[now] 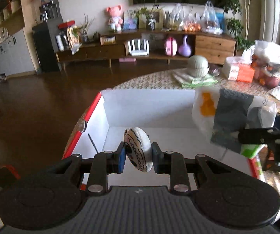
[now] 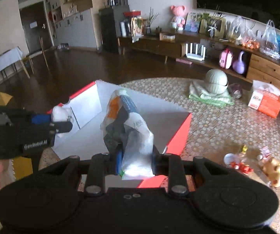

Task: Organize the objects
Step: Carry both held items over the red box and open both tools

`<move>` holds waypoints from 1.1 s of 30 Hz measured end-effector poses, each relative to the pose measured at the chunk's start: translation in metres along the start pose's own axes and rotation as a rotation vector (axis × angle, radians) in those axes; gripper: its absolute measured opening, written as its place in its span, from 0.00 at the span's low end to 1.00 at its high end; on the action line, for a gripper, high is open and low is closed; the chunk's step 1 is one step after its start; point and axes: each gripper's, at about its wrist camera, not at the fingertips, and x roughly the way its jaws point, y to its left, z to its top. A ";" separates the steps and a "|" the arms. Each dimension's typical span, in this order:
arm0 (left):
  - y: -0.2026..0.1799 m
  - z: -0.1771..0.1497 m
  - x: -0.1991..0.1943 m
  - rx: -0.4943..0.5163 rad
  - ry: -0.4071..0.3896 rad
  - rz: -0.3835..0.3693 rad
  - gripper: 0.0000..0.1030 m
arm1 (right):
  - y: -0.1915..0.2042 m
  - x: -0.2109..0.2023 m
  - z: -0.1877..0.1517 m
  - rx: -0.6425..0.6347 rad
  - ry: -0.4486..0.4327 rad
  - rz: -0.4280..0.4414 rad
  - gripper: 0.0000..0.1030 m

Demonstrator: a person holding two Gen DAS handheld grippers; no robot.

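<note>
Left gripper (image 1: pixel 138 157) pinching a white round disc (image 1: pixel 138 149) with black zigzag drawing on its face, held upright between the blue pads (image 1: pixel 122 157), above the near end of the open box (image 1: pixel 140 101). Box white inside, red along its rims, resting on a woven mat (image 1: pixel 159 78).

Right gripper (image 2: pixel 137 160) clamped on a crumpled white plastic packet (image 2: pixel 128 124) with orange and grey-blue print, raised over the near part of the same box (image 2: pixel 179 136). Same packet (image 1: pixel 231 117) seen from the left wrist camera at the right side of the box, with the right gripper (image 1: pixel 266 138) reaching in from the right edge. Left gripper (image 2: pixel 58 122) visible at the left edge of the right wrist view, white disc (image 2: pixel 59 113) at its tip.

Farther out on the mat: a pale green ribbed jar (image 2: pixel 217 82) on a folded cloth (image 2: pixel 208 95), an orange-and-white tissue box (image 2: pixel 264 102), small sweets and a tan toy (image 2: pixel 274 172) well apart at right. Beyond, dark wood floor and a low wooden cabinet (image 1: pixel 159 44).
</note>
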 end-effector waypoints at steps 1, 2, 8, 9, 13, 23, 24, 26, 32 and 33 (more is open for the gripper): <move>0.003 0.002 0.007 -0.001 0.010 0.000 0.25 | 0.002 0.003 0.000 -0.006 -0.006 -0.003 0.26; 0.005 0.005 0.013 0.001 0.020 0.002 0.25 | 0.005 0.006 0.001 -0.017 -0.008 -0.011 0.26; 0.011 0.016 0.046 0.033 0.073 -0.002 0.25 | 0.025 0.027 0.009 -0.090 0.028 -0.008 0.26; 0.014 0.017 0.052 0.039 0.090 -0.005 0.25 | 0.028 0.033 0.008 -0.101 0.042 -0.012 0.26; 0.013 0.021 0.074 0.076 0.156 -0.010 0.25 | 0.035 0.057 0.003 -0.132 0.102 -0.037 0.26; 0.015 0.022 0.116 0.100 0.330 -0.049 0.26 | 0.054 0.083 -0.008 -0.184 0.213 -0.052 0.26; 0.016 0.021 0.118 0.094 0.340 -0.052 0.26 | 0.056 0.085 -0.009 -0.188 0.217 -0.053 0.27; 0.018 0.020 0.122 0.075 0.361 -0.063 0.26 | 0.056 0.088 -0.008 -0.183 0.225 -0.061 0.29; 0.020 0.012 0.129 0.056 0.382 -0.061 0.29 | 0.050 0.092 -0.007 -0.143 0.251 -0.046 0.32; 0.021 0.011 0.129 0.048 0.383 -0.056 0.29 | 0.050 0.091 -0.007 -0.146 0.247 -0.049 0.34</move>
